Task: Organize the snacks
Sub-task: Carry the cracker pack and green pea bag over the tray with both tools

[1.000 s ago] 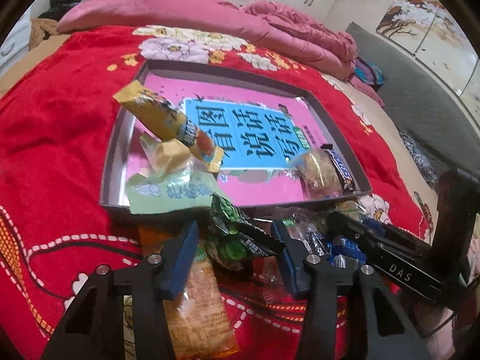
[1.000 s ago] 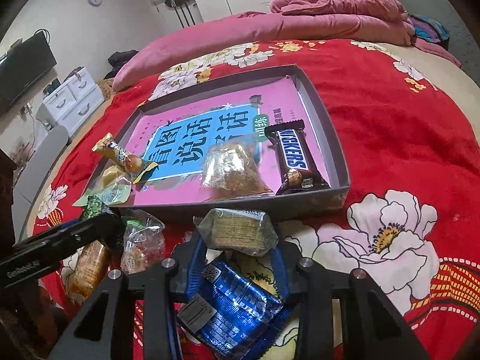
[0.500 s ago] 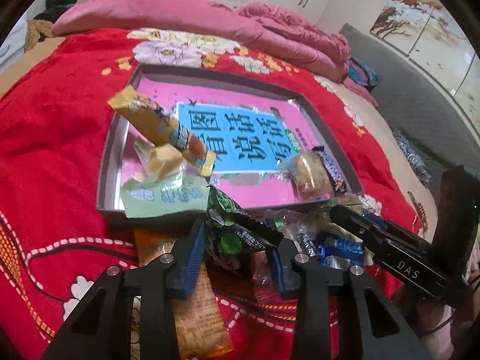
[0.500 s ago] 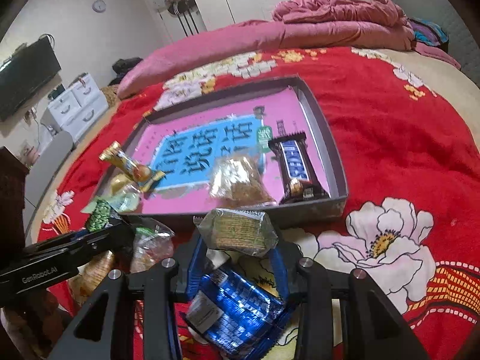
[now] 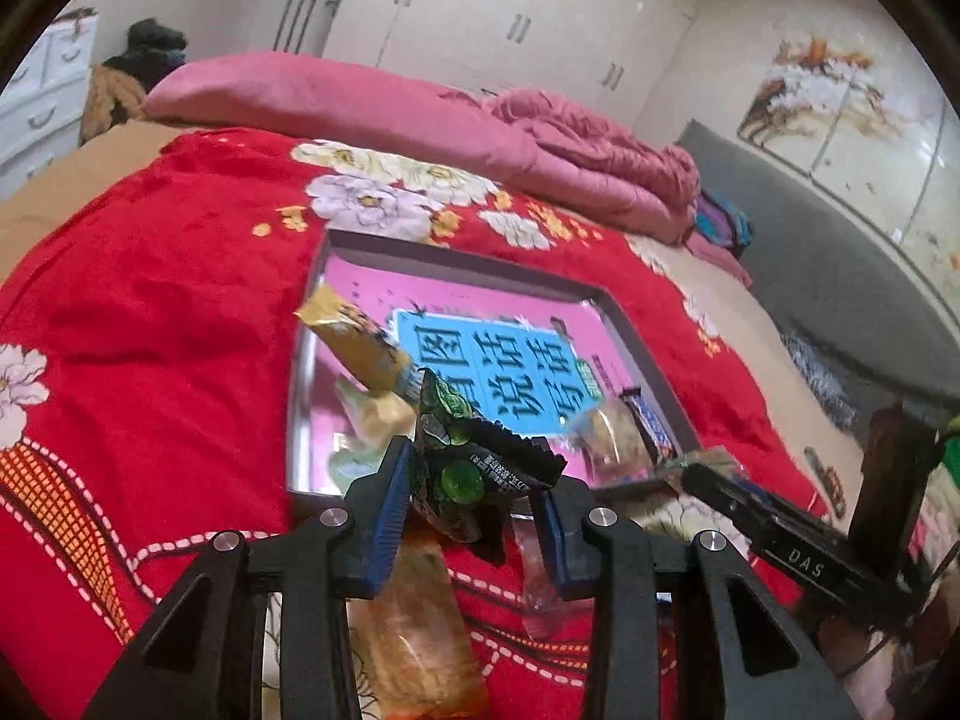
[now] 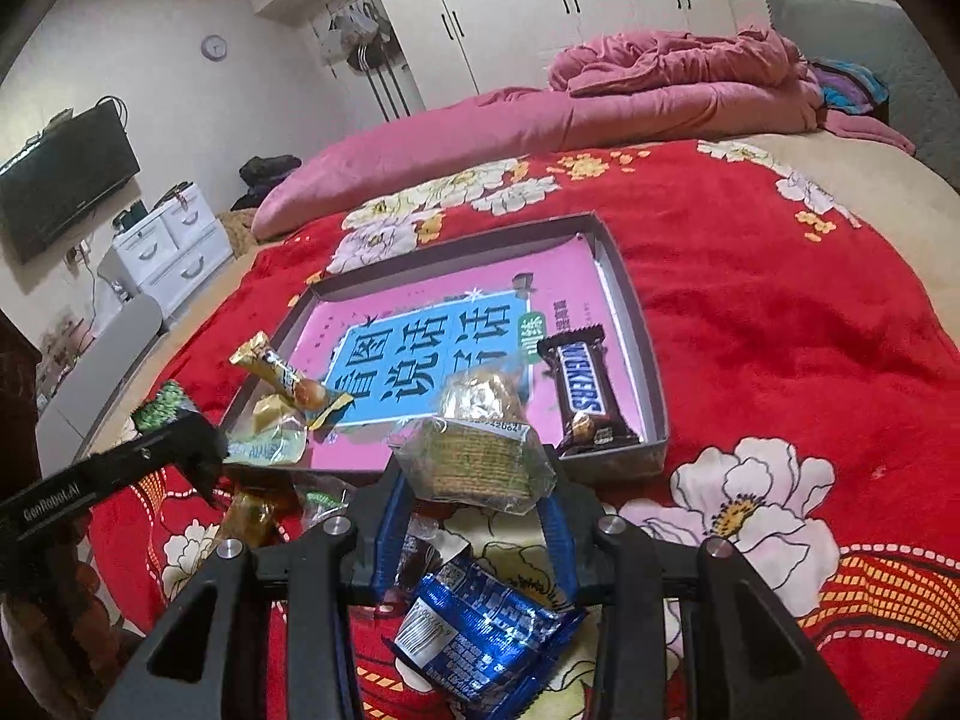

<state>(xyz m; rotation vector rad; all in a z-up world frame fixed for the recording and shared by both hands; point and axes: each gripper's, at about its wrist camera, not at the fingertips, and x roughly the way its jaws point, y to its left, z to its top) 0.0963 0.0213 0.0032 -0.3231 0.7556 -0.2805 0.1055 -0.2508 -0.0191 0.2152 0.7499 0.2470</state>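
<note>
In the tray (image 6: 651, 372) on the bed (image 6: 810, 312) lie a Snickers bar (image 6: 585, 393) and a yellow candy (image 6: 282, 373); left gripper (image 5: 474, 495) jaws clamp a green packet (image 5: 465, 468), right gripper (image 6: 474, 504) jaws a cracker pack (image 6: 474, 462).

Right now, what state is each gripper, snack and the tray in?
Left gripper: shut on green-and-black snack packet, lifted.
Right gripper: shut on cracker pack, lifted.
Tray: open, partly filled.
Snickers bar: sealed, in tray.
Blue packet: sealed, on blanket.
</note>
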